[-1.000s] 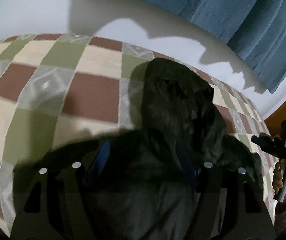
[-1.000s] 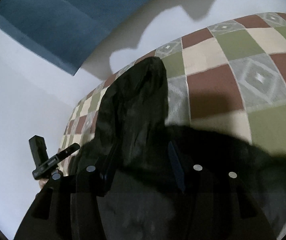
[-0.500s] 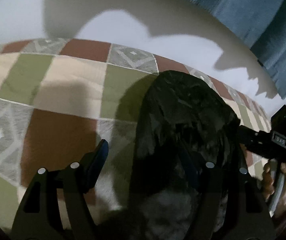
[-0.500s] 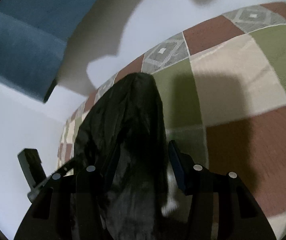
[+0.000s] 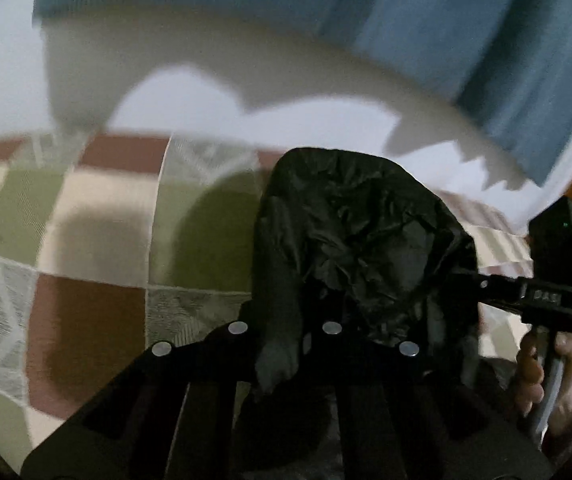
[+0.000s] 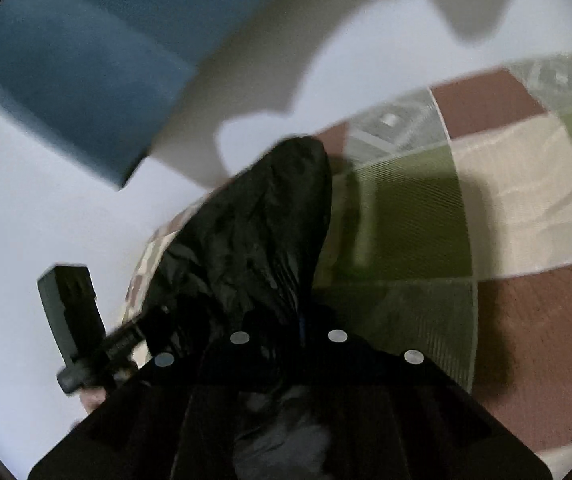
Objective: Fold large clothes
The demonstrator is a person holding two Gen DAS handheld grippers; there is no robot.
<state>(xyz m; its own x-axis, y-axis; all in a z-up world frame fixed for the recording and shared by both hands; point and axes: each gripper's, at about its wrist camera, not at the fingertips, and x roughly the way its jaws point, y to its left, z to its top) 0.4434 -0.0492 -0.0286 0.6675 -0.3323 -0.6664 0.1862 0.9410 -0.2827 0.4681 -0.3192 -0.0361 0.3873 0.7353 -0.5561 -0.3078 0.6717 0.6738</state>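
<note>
Both tools pinch the black garment, left tool and right tool, fabric bunched ahead

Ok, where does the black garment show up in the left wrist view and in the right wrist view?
Left wrist: black garment sits centre-right, reaching down to the bottom edge.
Right wrist: black garment sits centre-left, running down to the bottom.
Shared landmark: the checked bedcover beneath it, and the blue curtain above.

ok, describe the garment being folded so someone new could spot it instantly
Find the checked bedcover of red-brown, green and cream squares below the blue curtain. On it lies one crinkled, shiny black garment, bunched between the two hand-held grippers. It is the only dark, unpatterned thing there.
</note>
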